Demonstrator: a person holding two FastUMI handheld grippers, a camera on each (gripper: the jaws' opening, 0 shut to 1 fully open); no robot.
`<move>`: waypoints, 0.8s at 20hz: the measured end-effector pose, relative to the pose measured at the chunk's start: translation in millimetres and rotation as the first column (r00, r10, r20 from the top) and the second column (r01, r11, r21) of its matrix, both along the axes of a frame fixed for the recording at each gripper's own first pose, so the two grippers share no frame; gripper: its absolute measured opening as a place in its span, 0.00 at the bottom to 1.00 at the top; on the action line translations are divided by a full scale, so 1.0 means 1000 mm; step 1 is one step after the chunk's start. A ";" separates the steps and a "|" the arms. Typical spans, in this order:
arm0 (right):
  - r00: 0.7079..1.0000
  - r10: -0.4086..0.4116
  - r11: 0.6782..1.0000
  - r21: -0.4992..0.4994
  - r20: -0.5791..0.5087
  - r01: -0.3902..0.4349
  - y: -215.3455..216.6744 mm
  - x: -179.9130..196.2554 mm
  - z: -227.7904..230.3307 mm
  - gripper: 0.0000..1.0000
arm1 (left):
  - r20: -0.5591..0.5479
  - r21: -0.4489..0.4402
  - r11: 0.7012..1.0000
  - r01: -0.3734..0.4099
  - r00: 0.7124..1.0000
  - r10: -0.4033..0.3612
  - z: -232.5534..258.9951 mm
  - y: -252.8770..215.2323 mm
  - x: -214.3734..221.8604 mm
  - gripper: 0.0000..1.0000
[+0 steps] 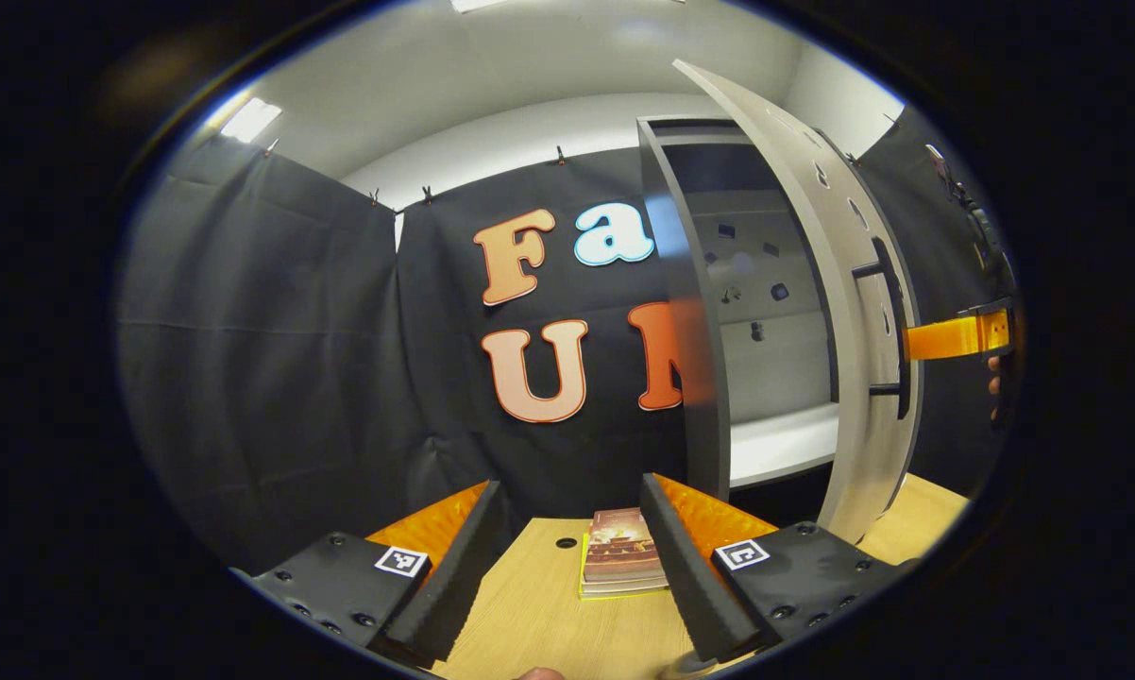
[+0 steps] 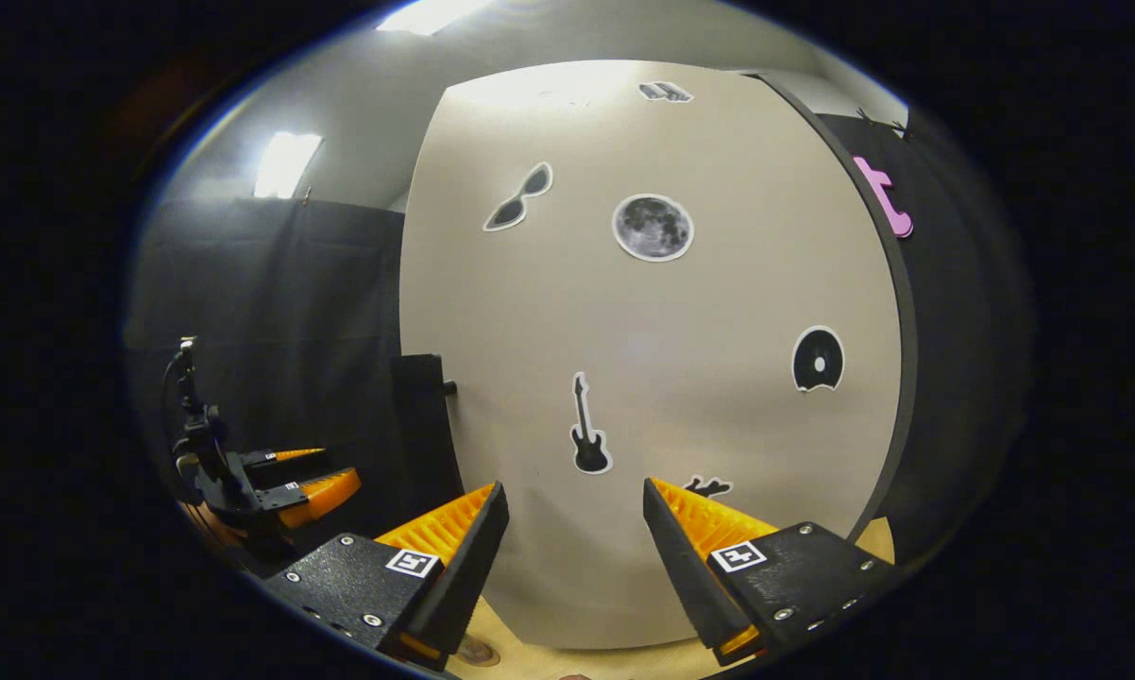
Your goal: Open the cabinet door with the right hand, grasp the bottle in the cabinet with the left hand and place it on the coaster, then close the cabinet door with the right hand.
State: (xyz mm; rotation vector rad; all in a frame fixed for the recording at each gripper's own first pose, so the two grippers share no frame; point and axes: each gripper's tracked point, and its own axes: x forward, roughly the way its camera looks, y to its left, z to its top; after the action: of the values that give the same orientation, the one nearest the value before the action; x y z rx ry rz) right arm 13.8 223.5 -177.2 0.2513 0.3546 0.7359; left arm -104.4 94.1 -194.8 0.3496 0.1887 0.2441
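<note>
Black cloth closes the booth on all sides, and under a pale ceiling a light wooden table (image 1: 539, 614) carries a grey cabinet (image 1: 709, 378). Its door (image 1: 813, 283) stands swung outward, about half open, so the shelf inside can be seen in the left gripper view. On that shelf I can find no bottle; the part in view looks bare, and the rest is hidden behind the cabinet's side wall and the door, so I cannot tell where the bottle is. A coaster I cannot identify with certainty either. A small stack of books (image 1: 622, 552) lies flat on the table, just in front of the left gripper (image 1: 567, 557).

The left gripper hangs low over the table with its jaws wide apart and nothing between them, pointing toward the cabinet opening. I judge it waits there so that it can enter as soon as the way is free.

The right gripper (image 2: 575, 557) also has its jaws spread and holds nothing. It faces the outer side of the door (image 2: 652, 359), very near, where stickers of a moon, a guitar and sunglasses are placed. In the left gripper view it reaches from the far side toward the black handle (image 1: 893, 326), probably to control the swing.

Opening seems nearly done; reaching for the bottle is not yet begun.
</note>
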 end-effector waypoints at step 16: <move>0.977 -0.212 0.967 -0.154 -0.035 0.204 0.010 0.014 -0.003 0.89 | 0.005 -0.073 0.994 0.084 0.996 -0.084 -0.015 0.027 0.013 0.95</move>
State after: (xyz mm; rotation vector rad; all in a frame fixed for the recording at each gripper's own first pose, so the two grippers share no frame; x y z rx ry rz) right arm 28.2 233.6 -180.2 0.1621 0.4232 0.4939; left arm -91.4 121.5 -209.8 0.2844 0.1803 0.1539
